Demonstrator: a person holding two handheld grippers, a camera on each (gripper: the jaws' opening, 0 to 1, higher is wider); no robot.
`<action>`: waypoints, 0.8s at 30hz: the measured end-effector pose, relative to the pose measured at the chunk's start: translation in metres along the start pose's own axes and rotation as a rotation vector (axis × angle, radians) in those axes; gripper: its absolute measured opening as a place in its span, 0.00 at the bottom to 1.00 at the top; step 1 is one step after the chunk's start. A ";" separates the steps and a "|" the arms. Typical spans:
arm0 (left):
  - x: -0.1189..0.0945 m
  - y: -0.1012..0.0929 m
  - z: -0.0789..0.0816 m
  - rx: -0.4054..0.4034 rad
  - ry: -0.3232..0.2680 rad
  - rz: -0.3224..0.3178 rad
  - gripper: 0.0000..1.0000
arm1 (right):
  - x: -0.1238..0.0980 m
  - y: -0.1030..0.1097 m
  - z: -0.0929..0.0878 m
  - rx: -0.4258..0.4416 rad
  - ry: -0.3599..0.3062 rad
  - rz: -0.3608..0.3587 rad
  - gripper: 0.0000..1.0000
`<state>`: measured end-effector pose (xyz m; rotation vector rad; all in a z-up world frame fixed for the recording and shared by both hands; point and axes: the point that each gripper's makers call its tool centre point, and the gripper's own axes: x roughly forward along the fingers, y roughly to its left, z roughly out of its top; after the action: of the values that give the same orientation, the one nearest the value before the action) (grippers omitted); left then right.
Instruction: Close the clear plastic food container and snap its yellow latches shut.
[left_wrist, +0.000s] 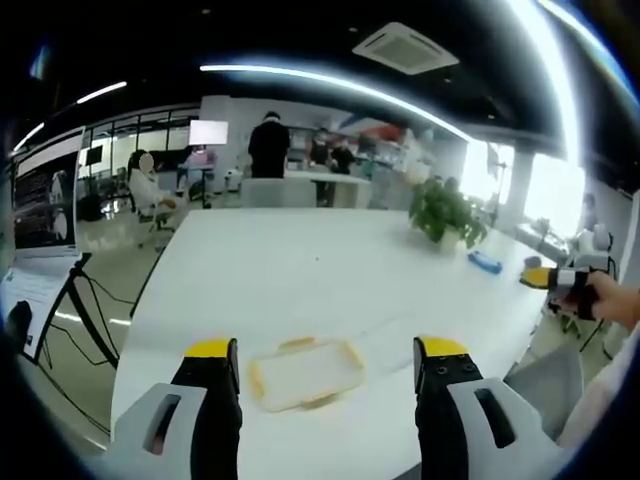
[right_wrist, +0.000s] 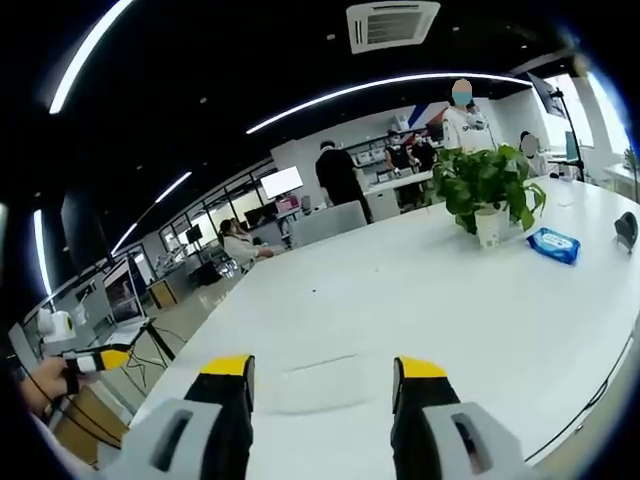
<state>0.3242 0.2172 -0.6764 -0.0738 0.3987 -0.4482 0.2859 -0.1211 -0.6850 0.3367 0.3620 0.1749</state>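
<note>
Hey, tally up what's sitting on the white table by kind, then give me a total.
Clear food container with yellow latches: 1
Potted plant: 1
Blue wipes pack: 1
Total: 3

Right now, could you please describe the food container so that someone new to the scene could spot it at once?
On the long white table, look at the near edge, between the left gripper's yellow-tipped fingers. The container lies flat there: a clear, shallow rectangle with yellow latches, unlike the potted plant and blue packet far off.
</note>
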 end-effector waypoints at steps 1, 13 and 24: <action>0.000 0.000 0.000 0.001 0.000 0.000 0.69 | 0.000 0.000 0.000 -0.001 -0.001 0.000 0.54; -0.001 0.003 -0.001 0.008 0.000 0.009 0.69 | -0.004 -0.004 0.001 -0.010 -0.006 -0.009 0.54; -0.001 0.007 -0.001 0.059 0.020 0.055 0.66 | -0.005 -0.001 -0.001 -0.020 0.001 -0.003 0.54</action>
<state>0.3252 0.2238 -0.6782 -0.0010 0.4064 -0.4065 0.2806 -0.1233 -0.6848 0.3162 0.3611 0.1759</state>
